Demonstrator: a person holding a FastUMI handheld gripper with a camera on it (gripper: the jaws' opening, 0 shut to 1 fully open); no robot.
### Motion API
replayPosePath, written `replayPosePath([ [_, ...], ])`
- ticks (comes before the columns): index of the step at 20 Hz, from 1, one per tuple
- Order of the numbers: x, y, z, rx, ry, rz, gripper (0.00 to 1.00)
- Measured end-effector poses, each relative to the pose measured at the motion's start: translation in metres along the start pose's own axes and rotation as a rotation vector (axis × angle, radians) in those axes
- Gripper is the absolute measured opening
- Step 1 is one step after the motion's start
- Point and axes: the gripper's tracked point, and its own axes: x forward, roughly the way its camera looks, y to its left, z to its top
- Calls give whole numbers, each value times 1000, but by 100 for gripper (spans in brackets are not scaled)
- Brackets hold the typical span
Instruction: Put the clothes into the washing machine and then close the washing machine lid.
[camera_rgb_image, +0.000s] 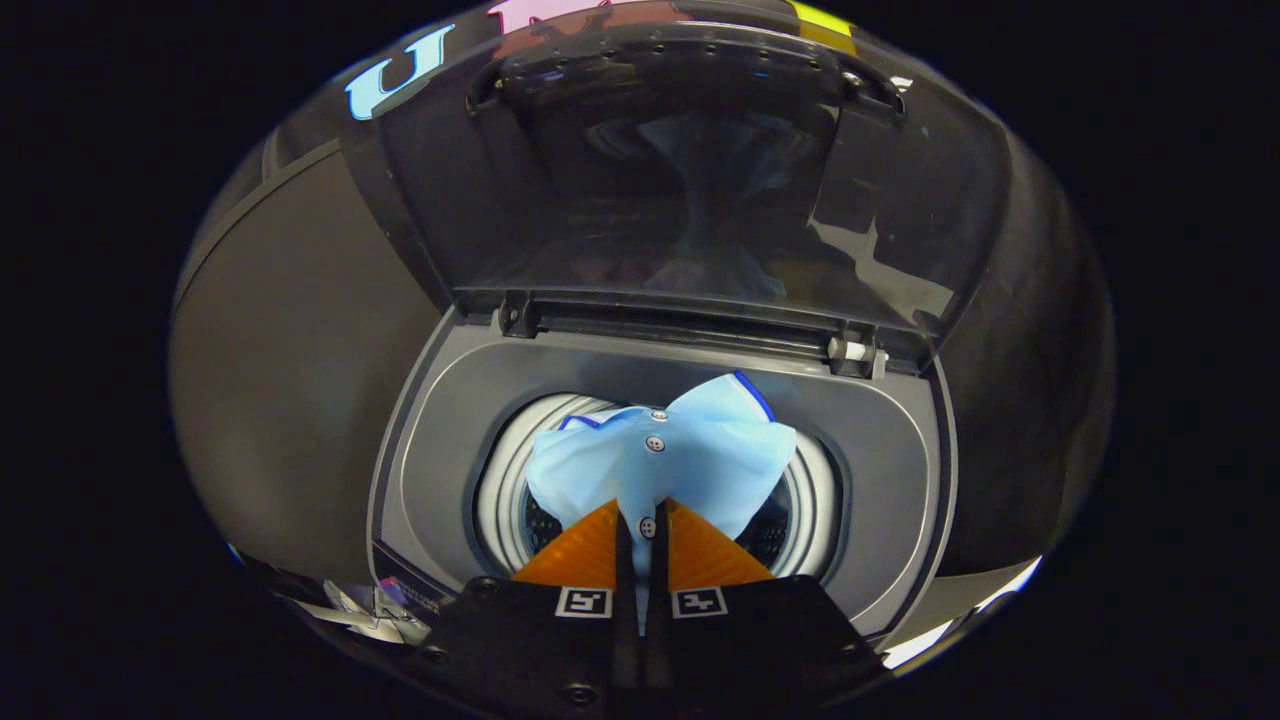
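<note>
Gripper view | hand-held gripper (641, 530) clenched on light-blue shirt (680, 450) | over open washing machine (900, 450) drum (500, 500)

Camera rides the tongs (640, 515), looking down into washer drum (500, 500).

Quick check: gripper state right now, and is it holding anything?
Gripper: shut on the shirt, both fingers pinching the light blue fabric, held over the drum with the lid up.
</note>
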Motion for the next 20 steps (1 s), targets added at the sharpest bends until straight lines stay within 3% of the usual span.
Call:
replayPosePath([
  [7,9,-4,-8,2,28,-40,7],
  [10,18,-16,-14,-30,46,-94,7],
  [20,31,-15,-29,-6,91,-90,7],
])
